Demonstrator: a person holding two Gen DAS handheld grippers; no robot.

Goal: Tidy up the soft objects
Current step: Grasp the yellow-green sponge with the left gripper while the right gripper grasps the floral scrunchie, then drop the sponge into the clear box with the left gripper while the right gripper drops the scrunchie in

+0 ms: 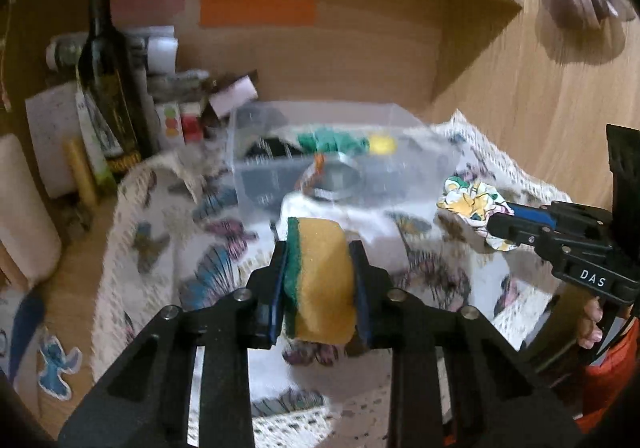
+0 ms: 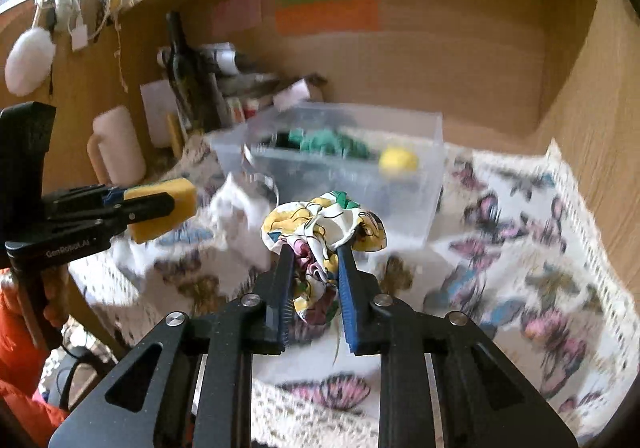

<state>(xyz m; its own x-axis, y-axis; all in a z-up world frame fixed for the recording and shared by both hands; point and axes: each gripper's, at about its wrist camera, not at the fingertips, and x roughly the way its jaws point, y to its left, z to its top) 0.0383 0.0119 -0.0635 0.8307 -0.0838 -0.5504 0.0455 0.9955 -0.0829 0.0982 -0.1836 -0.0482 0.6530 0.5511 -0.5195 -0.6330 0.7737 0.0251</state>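
The left gripper (image 1: 320, 268) is closed about halfway on a sponge (image 1: 318, 280), its green side against the left finger. The right gripper (image 2: 314, 272) pinches a floral scrunchie (image 2: 324, 232) between narrow fingers. Both are held above the butterfly cloth (image 2: 520, 248), near a clear box (image 2: 344, 164) toward the cloth's back edge. Only the right view shows the sponge from its side.

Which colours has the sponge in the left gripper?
The sponge is yellow with a green layer; left wrist view.
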